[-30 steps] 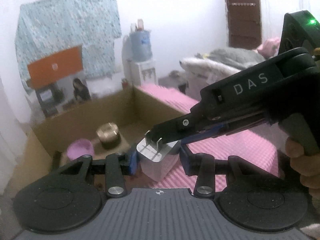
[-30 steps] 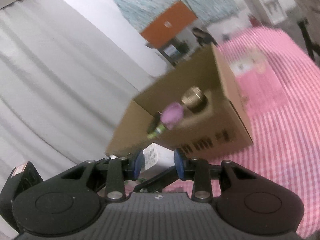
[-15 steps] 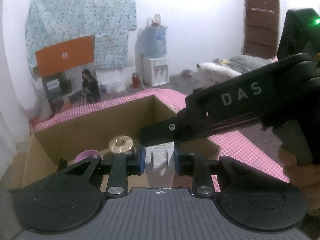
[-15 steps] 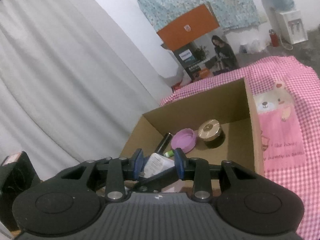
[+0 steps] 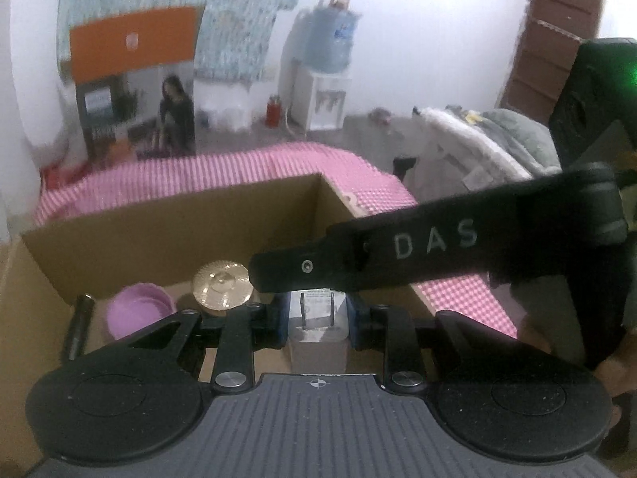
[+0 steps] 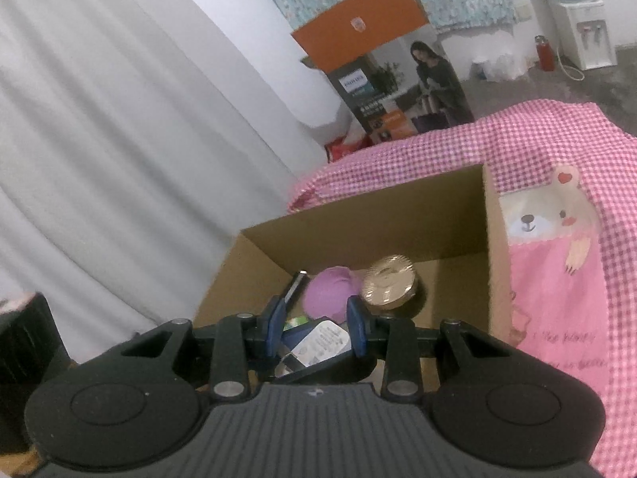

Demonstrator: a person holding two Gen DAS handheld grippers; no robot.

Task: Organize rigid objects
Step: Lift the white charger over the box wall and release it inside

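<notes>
Left gripper: its two blue pads sit on both sides of the white plug block and squeeze it, so it is closed on the block.
White plug block: a small white charger with two metal pins on top. It is held up over the near part of the cardboard box, between the left pads. In the right wrist view its label side shows, low and close to the camera.
Right gripper: its blue pads stand on each side of the block in that view, but I cannot tell if they touch it or are just near it. In the left wrist view its black finger with the letters DAS crosses just over the block.
Cardboard box: open on top, brown, sitting on the pink checked cloth.
Gold lid: round and shiny, inside the box near the back wall.
Purple cap: round, inside the box, just left of the gold lid.
Black stick: thin and dark, inside the box by the left wall, left of the purple cap.
Pink checked cloth: it lies under the box and has a bear picture on it to the right of the box.
Water cooler: far back by the white wall.
</notes>
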